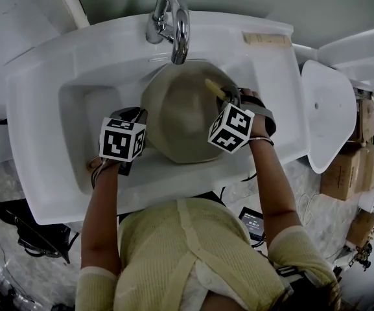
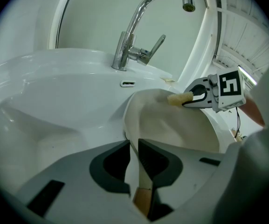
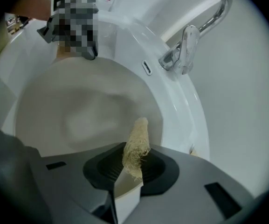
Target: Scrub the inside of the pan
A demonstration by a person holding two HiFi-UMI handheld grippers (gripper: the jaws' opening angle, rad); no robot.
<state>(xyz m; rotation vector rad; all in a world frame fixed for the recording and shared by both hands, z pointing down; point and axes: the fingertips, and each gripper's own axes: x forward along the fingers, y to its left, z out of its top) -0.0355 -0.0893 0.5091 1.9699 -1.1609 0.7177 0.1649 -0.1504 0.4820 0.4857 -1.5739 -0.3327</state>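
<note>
A cream-coloured pan (image 1: 180, 118) lies tilted in the white sink (image 1: 63, 109), under the faucet (image 1: 170, 21). My left gripper (image 1: 135, 116) is at the pan's left edge. In the left gripper view its jaws (image 2: 134, 146) are shut on the pan's thin rim, with a wooden handle piece (image 2: 143, 199) below them. My right gripper (image 1: 235, 99) is over the pan's right side, shut on a pale yellow fibrous scrubber (image 3: 138, 134). The scrubber's tip (image 1: 214, 88) points into the pan near its far right rim (image 3: 78, 111). The scrubber (image 2: 180, 97) and right gripper (image 2: 204, 93) also show over the pan (image 2: 171, 125).
A chrome lever faucet (image 2: 134, 45) stands at the back of the basin, with an overflow slot (image 2: 127, 83) below it. A tan strip (image 1: 268, 39) lies on the sink's back right rim. A white lid-like object (image 1: 329, 109) and cardboard boxes (image 1: 345, 173) stand to the right.
</note>
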